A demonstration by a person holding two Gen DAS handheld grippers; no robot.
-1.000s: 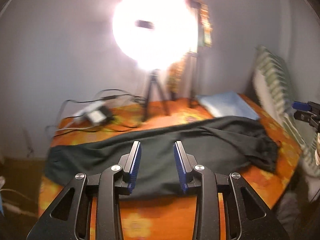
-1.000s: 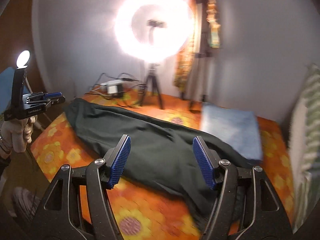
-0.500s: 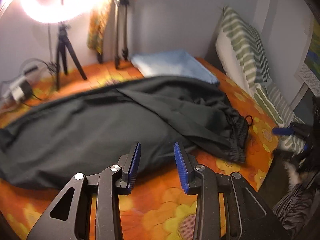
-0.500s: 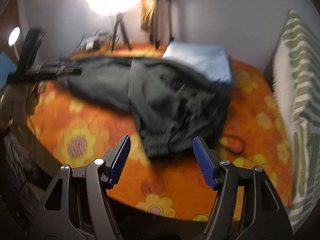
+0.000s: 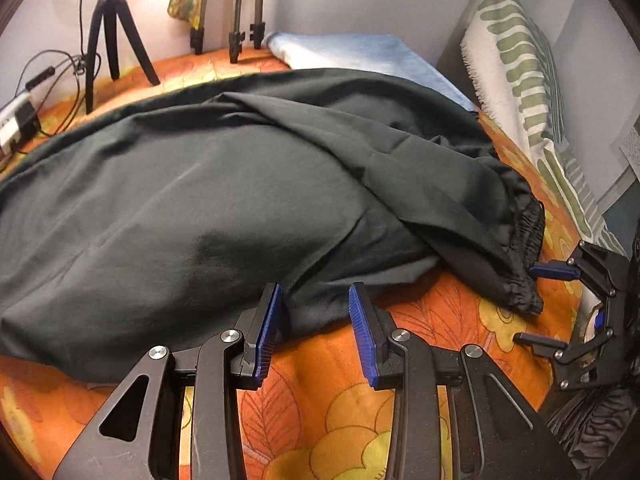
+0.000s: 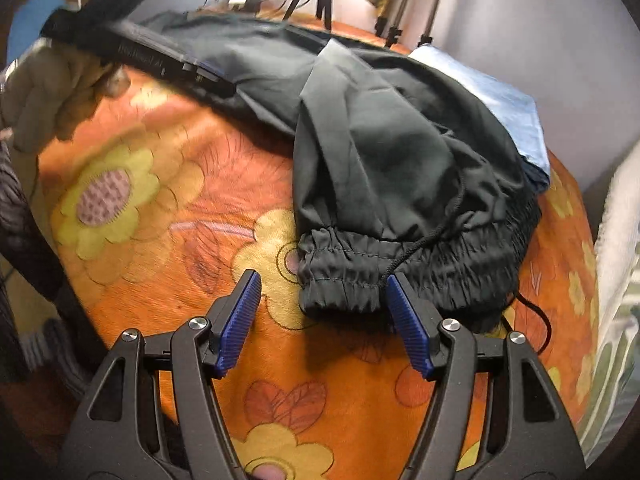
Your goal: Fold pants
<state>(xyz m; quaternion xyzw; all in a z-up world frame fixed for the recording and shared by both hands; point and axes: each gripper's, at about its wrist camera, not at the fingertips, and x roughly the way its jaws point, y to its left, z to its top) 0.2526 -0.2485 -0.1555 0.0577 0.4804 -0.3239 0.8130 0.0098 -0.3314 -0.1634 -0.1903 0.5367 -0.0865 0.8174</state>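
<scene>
Dark pants are now being closed in on by both wide-open grippers, the left gripper at the near edge, the right gripper at the waistband, so pickup is likely being prepared.

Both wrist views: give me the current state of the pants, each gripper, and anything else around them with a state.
pants: unfolded, rumpled, spread on the orange floral cover.
waistband: elastic bunched, drawstring lying loose over it.
left gripper: open, empty, at the pants' near edge.
right gripper: open, empty, fingers astride the waistband corner.
blue cloth: lying flat, partly under the pants.
striped pillow: propped against the wall.
</scene>
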